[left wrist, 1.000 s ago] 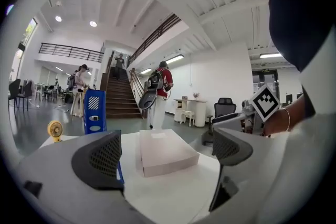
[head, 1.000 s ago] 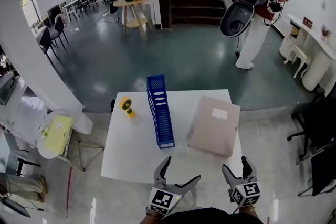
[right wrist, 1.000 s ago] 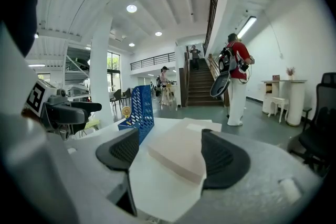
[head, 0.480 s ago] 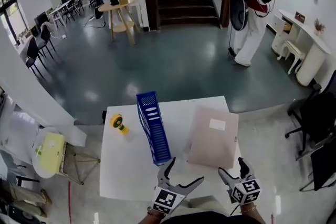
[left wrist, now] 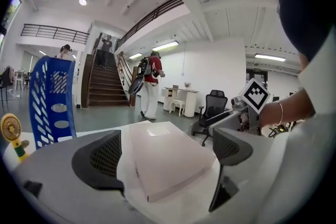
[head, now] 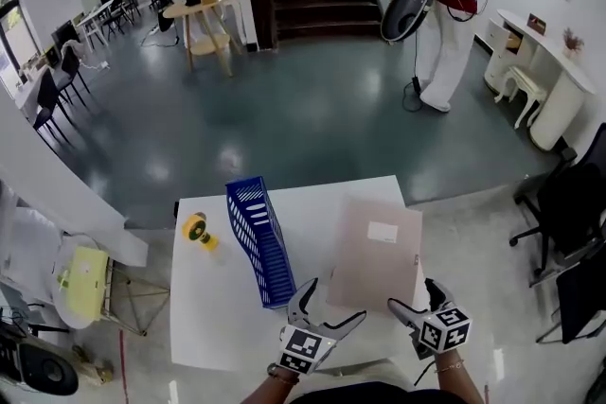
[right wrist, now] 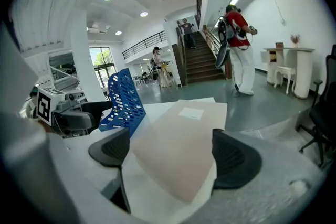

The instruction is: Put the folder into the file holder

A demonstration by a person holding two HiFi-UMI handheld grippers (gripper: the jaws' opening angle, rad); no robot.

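The pale folder point(head: 374, 251) lies flat right of centre on the white tabletop point(head: 213, 317), not yet lifted, so the whole job is ahead of you: grip it, stand it on edge and slide it into the blue file holder point(head: 256, 237), which stands upright just left of it, apart from it and apparently empty. Your left claw point(head: 331, 303) is spread wide at the folder's near corner, its pads touching nothing. Your right claw point(head: 415, 296) has just been opening and is wide too, the folder's near edge lined up between its jaws but not pinched. The white label point(head: 383, 233) on the folder shows no writing you could read; only the square markers point(head: 443, 328) on the claws carry any pattern.
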